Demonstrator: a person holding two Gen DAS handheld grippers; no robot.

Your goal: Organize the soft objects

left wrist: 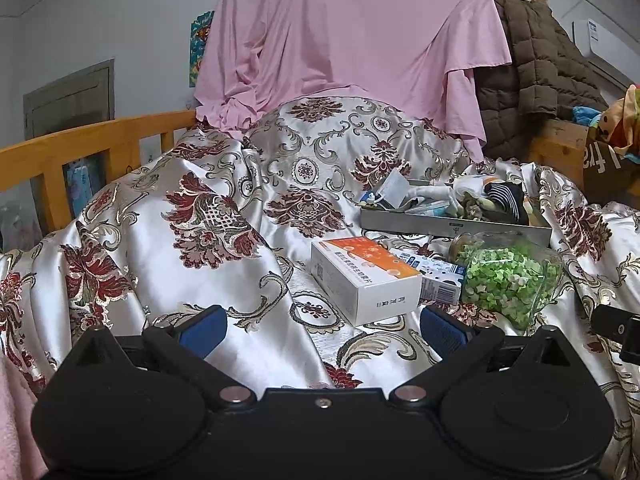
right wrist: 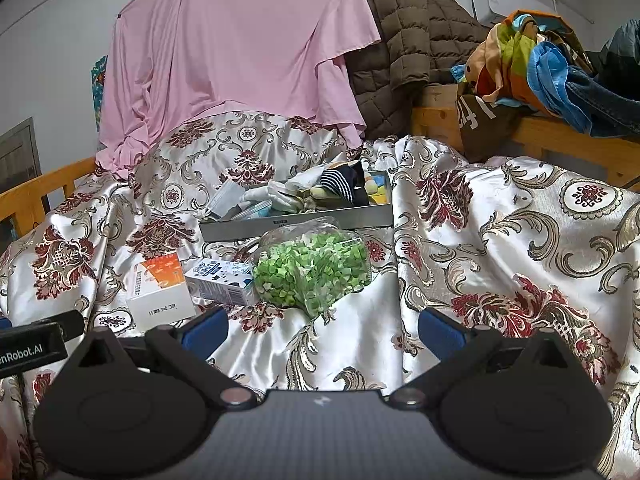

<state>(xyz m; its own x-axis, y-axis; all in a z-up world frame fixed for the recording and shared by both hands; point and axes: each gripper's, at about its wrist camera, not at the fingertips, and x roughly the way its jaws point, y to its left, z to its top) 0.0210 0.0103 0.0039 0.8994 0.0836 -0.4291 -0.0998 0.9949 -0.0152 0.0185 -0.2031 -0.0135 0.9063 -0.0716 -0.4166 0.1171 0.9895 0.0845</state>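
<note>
- Satin bedspread (left wrist: 208, 184) with red floral and gold scroll patterns covered the bed, rumpled into folds.
- We held the left claw (left wrist: 322, 330) low over the bedspread, its blue pads (left wrist: 204, 330) spread wide with nothing between them.
- We held the right claw (right wrist: 322, 330) the same way, jaws wide and empty; at the left edge of its view a part of the other black tool showed.
- A grey tray (right wrist: 296, 222) lay farther up the bed, and the soft things sat piled inside it: a dark striped sock (right wrist: 340, 184), white fabric pieces (right wrist: 280, 196), and a small plush toy we could not make out clearly.
- Just in front of the tray lay a clear jar of green paper stars (right wrist: 312, 270), tipped on its side.
- Beside the jar sat a small blue-and-white carton (right wrist: 218, 280), touching a white-and-orange box (left wrist: 364, 276) to its left.
- A pink sheet (left wrist: 352, 28) hung behind the bed, with a brown quilted jacket (right wrist: 404, 40) next to it.
- Colourful clothes (right wrist: 532, 64) lay heaped on the wooden rail at the right.
</note>
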